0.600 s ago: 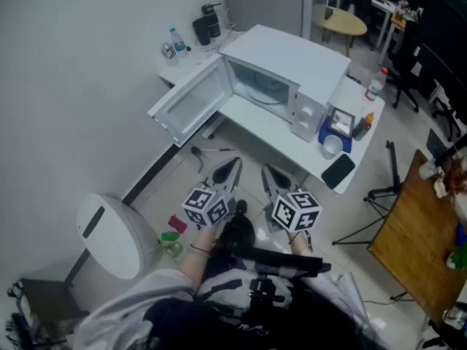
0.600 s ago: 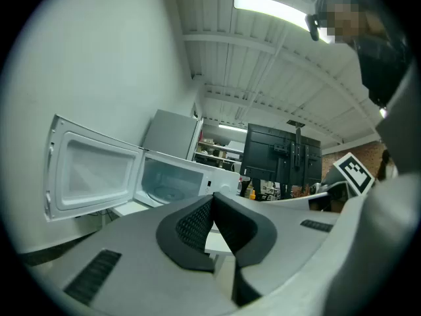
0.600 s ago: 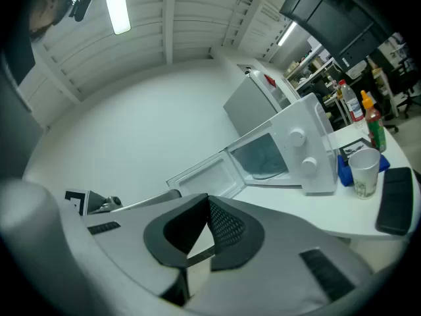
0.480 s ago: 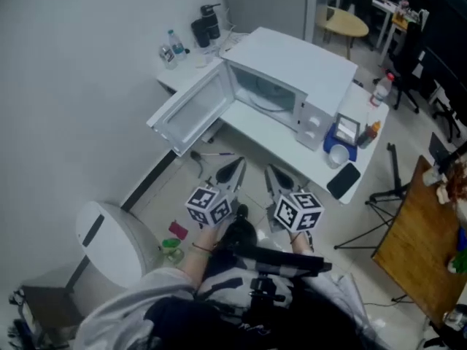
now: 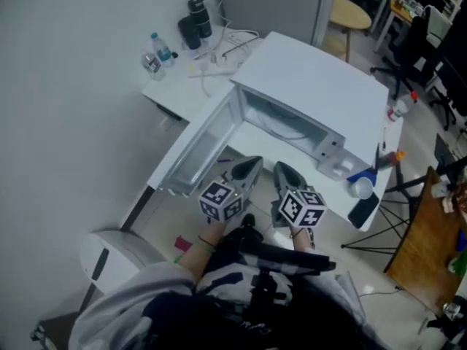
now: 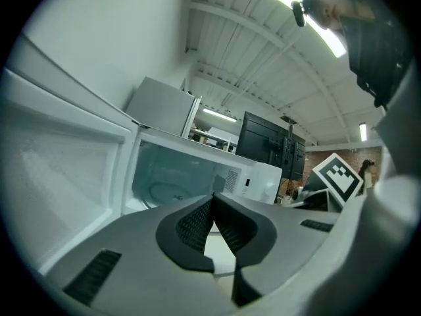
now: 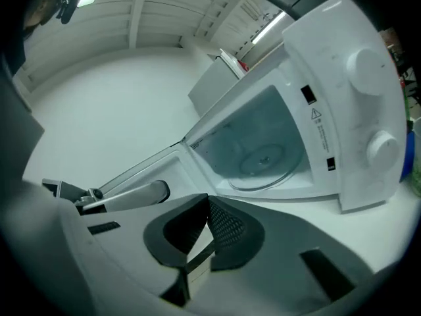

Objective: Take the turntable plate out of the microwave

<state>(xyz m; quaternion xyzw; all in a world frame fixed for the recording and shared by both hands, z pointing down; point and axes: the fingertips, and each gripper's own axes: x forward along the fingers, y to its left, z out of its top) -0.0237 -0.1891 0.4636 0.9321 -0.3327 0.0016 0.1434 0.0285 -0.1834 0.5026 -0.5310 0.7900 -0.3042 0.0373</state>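
On a white table [image 5: 175, 87] sat the microwave [image 5: 314, 75], with its door [image 5: 204, 144] wide open. The round glass turntable plate [image 7: 263, 165] lay flat inside it. The left gripper [image 6: 212, 197] and right gripper [image 7: 208, 201] hung side by side in front of the opening. Both had their jaws pressed together, holding nothing.

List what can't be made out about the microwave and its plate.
Head view: the roof of the microwave hides most of the turntable plate.
Left gripper view: the left gripper hides the plate's near rim behind its body.
Right gripper view: the warning label has print too small to read.
Head view: the bottle is too small to judge its contents.
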